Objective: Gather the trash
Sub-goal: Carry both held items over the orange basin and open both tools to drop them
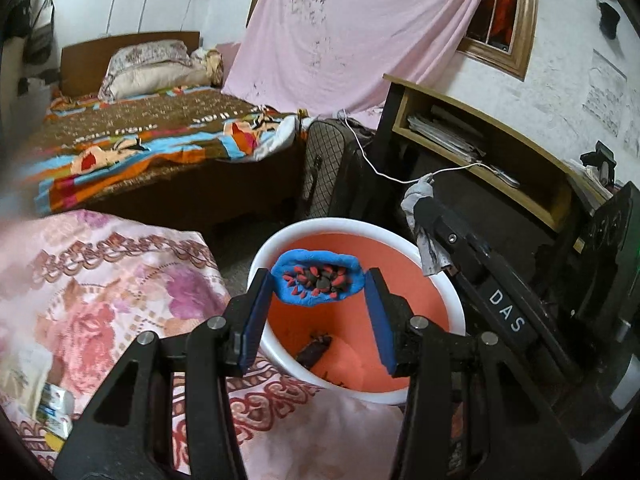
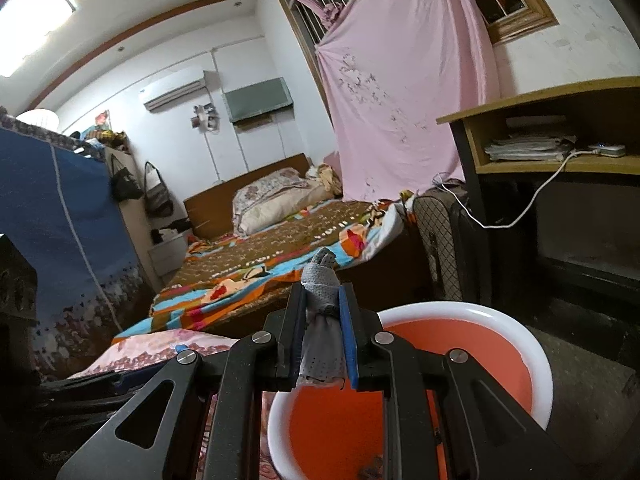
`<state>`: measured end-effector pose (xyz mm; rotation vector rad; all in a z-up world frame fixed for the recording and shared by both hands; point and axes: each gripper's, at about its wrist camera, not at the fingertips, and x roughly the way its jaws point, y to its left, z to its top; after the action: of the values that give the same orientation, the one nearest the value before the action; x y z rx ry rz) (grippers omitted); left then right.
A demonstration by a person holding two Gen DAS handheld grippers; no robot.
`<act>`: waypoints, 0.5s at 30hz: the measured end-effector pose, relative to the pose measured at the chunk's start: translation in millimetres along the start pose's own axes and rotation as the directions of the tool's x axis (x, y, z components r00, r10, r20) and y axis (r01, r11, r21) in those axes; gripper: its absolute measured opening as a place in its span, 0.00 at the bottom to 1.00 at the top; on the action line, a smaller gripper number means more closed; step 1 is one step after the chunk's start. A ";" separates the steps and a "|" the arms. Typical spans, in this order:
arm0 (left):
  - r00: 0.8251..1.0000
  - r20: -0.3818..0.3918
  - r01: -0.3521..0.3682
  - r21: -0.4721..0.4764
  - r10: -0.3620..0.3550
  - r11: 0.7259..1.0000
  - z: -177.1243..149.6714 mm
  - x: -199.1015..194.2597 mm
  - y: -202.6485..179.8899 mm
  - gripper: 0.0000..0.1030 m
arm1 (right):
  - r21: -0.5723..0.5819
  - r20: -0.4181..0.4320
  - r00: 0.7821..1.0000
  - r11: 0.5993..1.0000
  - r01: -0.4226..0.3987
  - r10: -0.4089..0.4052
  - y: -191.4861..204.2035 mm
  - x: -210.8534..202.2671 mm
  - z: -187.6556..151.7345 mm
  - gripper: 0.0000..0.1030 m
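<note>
**Both grippers loaded, over the bin**

Left gripper [image 1: 318,300] holds a blue clay lump [image 1: 318,282] studded with red and dark bits; pads touch its two ends, jaws partly spread; lump hangs above the mouth of the white bin [image 1: 454,304], orange inside; some dark scraps [image 1: 314,350] lie on the bin floor. Right gripper [image 2: 322,332] clamped narrow on a grey rag [image 2: 322,312]; rag sticks out past the fingertips and hangs below them; it sits at the bin's rim [image 2: 520,328], not inside. Floral pink cloth [image 1: 120,280] just left of the bin; bed [image 1: 160,140] behind; desk [image 1: 500,140] to the right.
</note>
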<state>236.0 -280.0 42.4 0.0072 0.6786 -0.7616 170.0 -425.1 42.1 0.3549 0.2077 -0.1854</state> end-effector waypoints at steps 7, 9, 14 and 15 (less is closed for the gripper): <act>1.000 -0.013 0.004 -0.038 -0.004 0.999 -4.0 3.2 5.2 0.39 | 0.029 -0.037 0.999 0.999 0.034 -0.033 -6.7 3.8 -1.9 0.24; 1.000 -0.006 -0.001 -0.044 0.001 0.999 -5.1 1.3 6.6 0.41 | 0.035 -0.038 0.999 0.999 0.037 -0.036 -7.7 3.3 -2.2 0.31; 0.998 0.028 -0.046 -0.061 0.048 0.997 -6.9 -7.9 11.5 0.47 | 0.032 -0.035 0.999 0.999 0.037 -0.036 -7.7 1.8 -2.6 0.39; 0.998 0.034 -0.055 -0.063 0.057 0.996 -6.9 -9.0 13.1 0.50 | 0.030 -0.033 0.999 0.999 0.036 -0.035 -7.5 1.6 -2.3 0.41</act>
<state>235.8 -263.0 39.0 -0.0440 0.6649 -0.6851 169.5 -431.4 37.2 0.3852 0.2436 -0.2178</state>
